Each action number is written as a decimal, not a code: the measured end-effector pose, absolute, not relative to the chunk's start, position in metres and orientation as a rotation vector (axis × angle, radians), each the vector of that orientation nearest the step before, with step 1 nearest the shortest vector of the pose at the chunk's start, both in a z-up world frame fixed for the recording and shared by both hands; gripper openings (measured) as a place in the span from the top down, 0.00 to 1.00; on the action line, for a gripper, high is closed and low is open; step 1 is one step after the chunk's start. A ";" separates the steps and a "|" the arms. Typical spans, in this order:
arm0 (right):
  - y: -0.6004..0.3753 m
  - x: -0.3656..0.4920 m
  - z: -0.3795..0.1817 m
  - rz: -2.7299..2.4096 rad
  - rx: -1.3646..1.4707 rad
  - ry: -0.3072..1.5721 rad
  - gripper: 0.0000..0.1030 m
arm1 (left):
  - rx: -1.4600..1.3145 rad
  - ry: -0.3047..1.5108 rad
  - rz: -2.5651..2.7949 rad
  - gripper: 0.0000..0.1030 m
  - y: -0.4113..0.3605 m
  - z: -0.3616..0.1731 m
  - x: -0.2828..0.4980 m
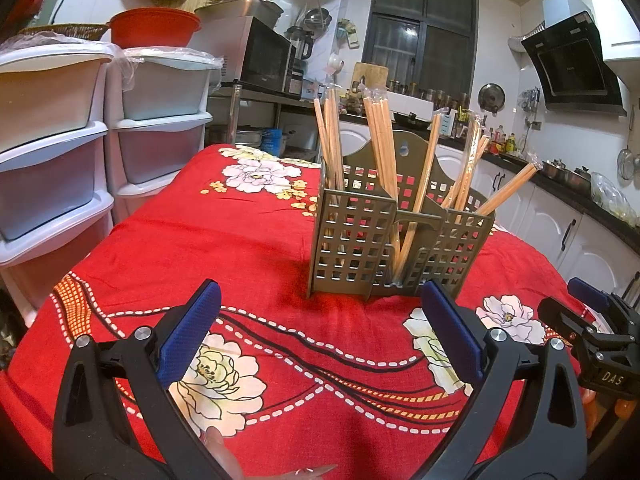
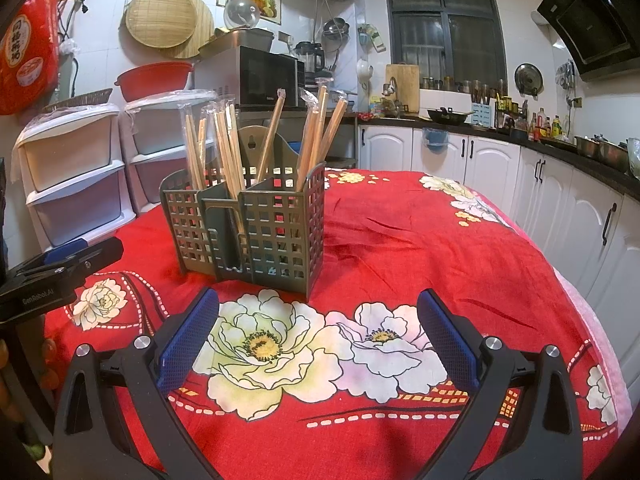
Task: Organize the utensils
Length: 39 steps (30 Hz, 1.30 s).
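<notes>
An olive-green slotted utensil holder (image 1: 396, 244) stands upright on the red flowered tablecloth (image 1: 240, 240). Several wrapped wooden chopsticks (image 1: 380, 148) stand in its compartments. My left gripper (image 1: 320, 300) is open and empty, low over the cloth just in front of the holder. In the right wrist view the holder (image 2: 256, 228) with its chopsticks (image 2: 228, 152) stands ahead to the left. My right gripper (image 2: 318, 308) is open and empty, hovering over the white flowers in front of the holder. Each gripper shows at the edge of the other's view (image 1: 592, 320) (image 2: 64, 264).
White plastic drawer units (image 1: 60, 152) stand left of the table. White kitchen cabinets (image 2: 560, 200) and a dark counter run along the right. A microwave (image 2: 268, 76) sits behind the holder. The tablecloth (image 2: 440, 240) shows right of the holder.
</notes>
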State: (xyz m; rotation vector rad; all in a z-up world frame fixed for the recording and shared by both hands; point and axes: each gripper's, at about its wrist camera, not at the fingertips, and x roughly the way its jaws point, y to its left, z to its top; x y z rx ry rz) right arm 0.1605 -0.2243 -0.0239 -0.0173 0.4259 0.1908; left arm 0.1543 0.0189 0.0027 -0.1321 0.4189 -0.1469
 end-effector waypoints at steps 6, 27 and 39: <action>-0.225 0.161 -0.024 0.190 -0.017 0.427 0.06 | -0.131 0.421 -0.145 0.11 0.020 0.004 0.154; -0.224 0.161 -0.026 0.192 -0.017 0.432 0.06 | -0.134 0.427 -0.148 0.11 0.020 0.004 0.156; -0.226 0.159 -0.030 0.190 -0.017 0.435 0.06 | -0.135 0.439 -0.136 0.11 0.018 0.000 0.156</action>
